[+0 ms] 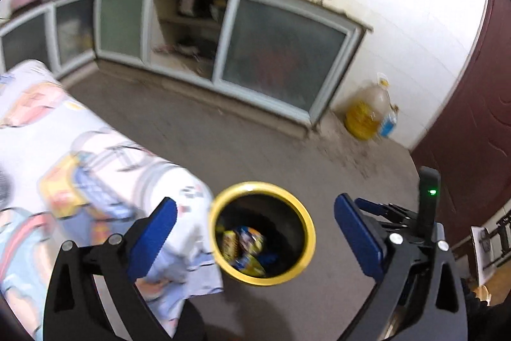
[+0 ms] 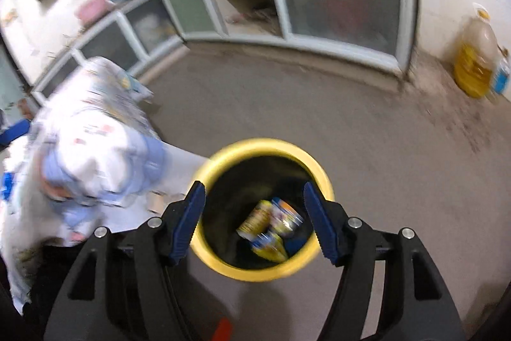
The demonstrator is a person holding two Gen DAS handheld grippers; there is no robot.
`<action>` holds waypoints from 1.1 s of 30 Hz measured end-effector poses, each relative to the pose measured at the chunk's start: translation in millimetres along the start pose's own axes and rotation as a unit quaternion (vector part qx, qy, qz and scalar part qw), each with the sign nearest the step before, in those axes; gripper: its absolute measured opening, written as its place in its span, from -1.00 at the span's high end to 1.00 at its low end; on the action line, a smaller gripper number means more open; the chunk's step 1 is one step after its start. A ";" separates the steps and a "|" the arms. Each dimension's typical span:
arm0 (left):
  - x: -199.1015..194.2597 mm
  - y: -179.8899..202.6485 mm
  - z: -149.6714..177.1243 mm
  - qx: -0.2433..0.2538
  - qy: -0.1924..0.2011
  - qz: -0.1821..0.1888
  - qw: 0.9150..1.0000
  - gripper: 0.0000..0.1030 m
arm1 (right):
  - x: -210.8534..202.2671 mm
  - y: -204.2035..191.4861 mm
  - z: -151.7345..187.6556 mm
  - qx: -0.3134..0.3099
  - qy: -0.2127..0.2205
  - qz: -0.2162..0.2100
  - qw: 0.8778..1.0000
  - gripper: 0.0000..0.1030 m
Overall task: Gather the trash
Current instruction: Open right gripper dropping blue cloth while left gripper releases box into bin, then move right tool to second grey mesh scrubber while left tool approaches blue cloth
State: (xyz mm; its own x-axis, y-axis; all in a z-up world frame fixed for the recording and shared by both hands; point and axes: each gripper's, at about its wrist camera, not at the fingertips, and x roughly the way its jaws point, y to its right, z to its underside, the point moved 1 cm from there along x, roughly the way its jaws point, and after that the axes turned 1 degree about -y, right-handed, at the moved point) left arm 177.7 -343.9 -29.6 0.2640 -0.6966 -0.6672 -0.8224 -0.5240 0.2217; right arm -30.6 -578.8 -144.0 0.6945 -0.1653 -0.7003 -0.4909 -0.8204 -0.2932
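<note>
1. The yellow-rimmed bin (image 2: pixel 265 214) stood on the floor, against the patterned cloth (image 2: pixel 92 155); colourful wrappers (image 2: pixel 271 227) lay at its bottom.
2. The right tool (image 2: pixel 254 221) hung directly above the bin's mouth, jaws parted, nothing between them.
3. The left tool (image 1: pixel 255 229) hung above the bin too, spread wide and empty.
4. Judgement: any release should stay centred over the bin's mouth, clear of the rim.

I see a bin (image 1: pixel 262 233) at lower centre, yellow rim, black inside, holding yellow-and-blue wrappers (image 1: pixel 246 248). Left of it, a white cloth (image 1: pixel 95 168) printed with blue, yellow and pink cartoons. Floor (image 1: pixel 255 130) grey-brown. My pads (image 2: pixel 191 222) are blue on black. Upper right, a yellow jug (image 2: pixel 474 66).
</note>
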 end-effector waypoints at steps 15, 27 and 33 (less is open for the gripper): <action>-200.6 -136.5 97.5 -0.092 0.068 -0.265 0.957 -0.85 | -40.9 -245.4 -45.2 -0.238 0.093 -0.185 0.949 -0.53; -177.8 -190.0 124.6 -0.154 0.023 -0.271 0.950 -0.85 | 38.4 -385.2 -58.0 -0.301 0.008 -0.222 0.927 -0.52; -165.9 -202.3 118.2 -0.169 0.024 -0.264 0.949 -0.85 | 61.0 -405.7 -60.9 -0.317 -0.018 -0.221 0.922 -0.52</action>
State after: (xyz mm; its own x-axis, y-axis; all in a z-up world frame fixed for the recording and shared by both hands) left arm 240.7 -64.4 -47.8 0.6234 -0.3113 -0.7172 -0.3626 -0.9278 0.0875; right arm 243.0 -289.4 -28.2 0.7298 0.2708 -0.6277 0.2506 -0.9603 -0.1228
